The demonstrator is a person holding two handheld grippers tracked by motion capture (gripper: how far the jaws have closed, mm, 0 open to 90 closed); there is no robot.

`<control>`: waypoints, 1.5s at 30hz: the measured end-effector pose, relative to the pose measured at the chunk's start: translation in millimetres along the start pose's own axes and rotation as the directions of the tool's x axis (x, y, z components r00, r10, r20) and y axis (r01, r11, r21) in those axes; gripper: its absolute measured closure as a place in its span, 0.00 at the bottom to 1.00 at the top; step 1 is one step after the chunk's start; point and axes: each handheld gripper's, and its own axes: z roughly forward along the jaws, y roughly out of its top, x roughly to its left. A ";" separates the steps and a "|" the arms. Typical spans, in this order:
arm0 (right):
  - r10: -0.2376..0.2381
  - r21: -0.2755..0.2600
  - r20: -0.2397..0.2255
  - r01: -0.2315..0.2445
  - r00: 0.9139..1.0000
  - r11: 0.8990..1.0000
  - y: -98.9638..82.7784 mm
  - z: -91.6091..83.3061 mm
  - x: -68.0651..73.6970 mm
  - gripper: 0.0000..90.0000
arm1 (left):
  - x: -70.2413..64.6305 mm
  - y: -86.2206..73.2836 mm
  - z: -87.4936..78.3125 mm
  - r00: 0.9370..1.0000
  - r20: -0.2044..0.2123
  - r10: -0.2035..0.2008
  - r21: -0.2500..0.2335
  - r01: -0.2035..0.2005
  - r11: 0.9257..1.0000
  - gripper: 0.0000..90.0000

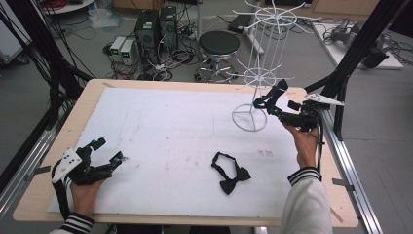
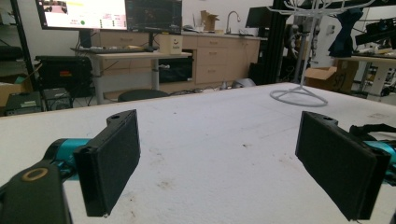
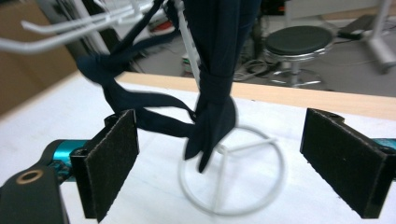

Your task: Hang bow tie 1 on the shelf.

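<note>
White wire display rack: dark navy fabric bow tie hangs from its hooks. Your right gripper is just beside the rack, fingers wide, gripping nothing. Black bow tie: flat on the white counter, near the rack. Your left gripper: well apart, fingers wide, empty.

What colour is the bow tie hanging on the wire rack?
Dark navy bow tie, hanging from the white wire rack; the right gripper view shows it best.
</note>
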 end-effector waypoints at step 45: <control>-0.172 -0.193 -0.113 0.148 0.979 0.970 -95.1 -51.4 72.5 0.01 | 0.6 -0.1 -0.4 1.000 -0.002 -0.008 -0.008 0.008 1.000 0.16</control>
